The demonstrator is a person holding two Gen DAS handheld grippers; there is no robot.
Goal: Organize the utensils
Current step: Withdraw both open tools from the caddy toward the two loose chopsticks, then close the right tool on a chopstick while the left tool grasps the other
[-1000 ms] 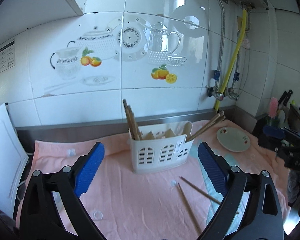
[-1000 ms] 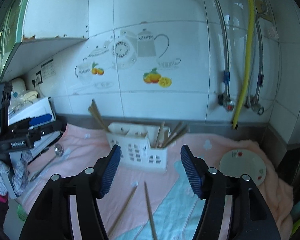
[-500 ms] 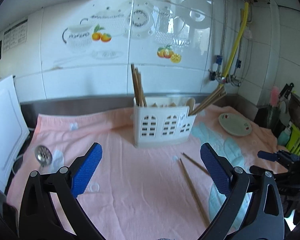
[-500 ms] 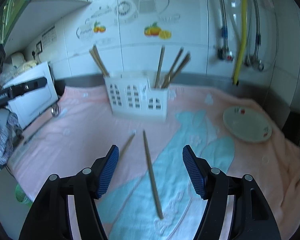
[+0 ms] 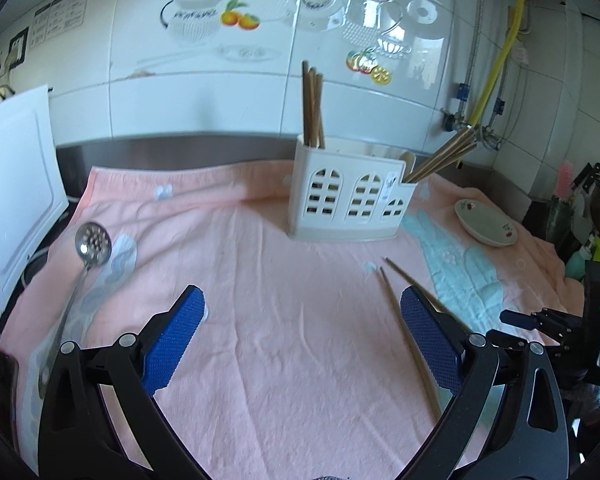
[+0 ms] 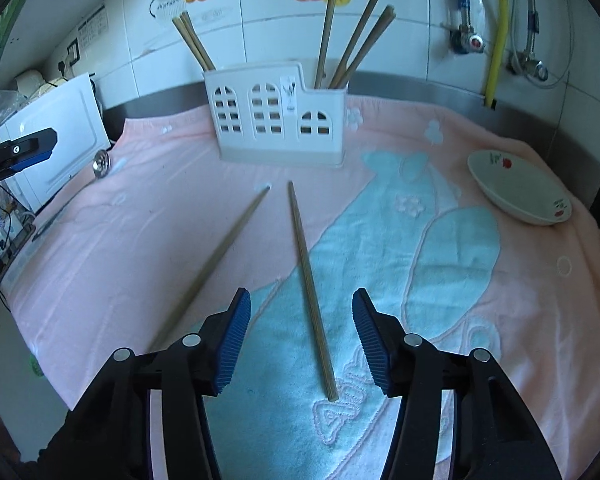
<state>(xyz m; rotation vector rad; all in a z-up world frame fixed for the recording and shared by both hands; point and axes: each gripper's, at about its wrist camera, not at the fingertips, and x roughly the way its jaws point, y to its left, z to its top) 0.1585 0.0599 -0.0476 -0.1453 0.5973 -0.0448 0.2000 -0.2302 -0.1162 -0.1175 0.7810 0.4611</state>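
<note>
A white utensil caddy [image 5: 346,196] [image 6: 278,120] with arched cut-outs stands on the pink towel [image 5: 260,320], several chopsticks upright in it. Two loose chopsticks lie on the towel in front of it. One chopstick [image 6: 310,284] runs between the pads of my right gripper [image 6: 302,332], whose jaws are closing without touching it. The other chopstick [image 6: 216,256] lies just left of that gripper. My left gripper [image 5: 300,336] hangs open over bare towel, with the chopsticks [image 5: 404,332] by its right finger. A slotted metal spoon [image 5: 88,252] lies at the towel's left edge.
A small white dish [image 6: 520,192] [image 5: 486,222] sits on the towel at the right. A white appliance [image 5: 12,184] stands at the left edge. Tiled wall, pipes and a yellow hose [image 6: 496,28] rise behind the caddy. Dish-rack items [image 5: 580,208] crowd the far right.
Both grippers have sunk toward the towel. The right gripper's jaws have narrowed around the chopstick. The slotted spoon has come into the left wrist view.
</note>
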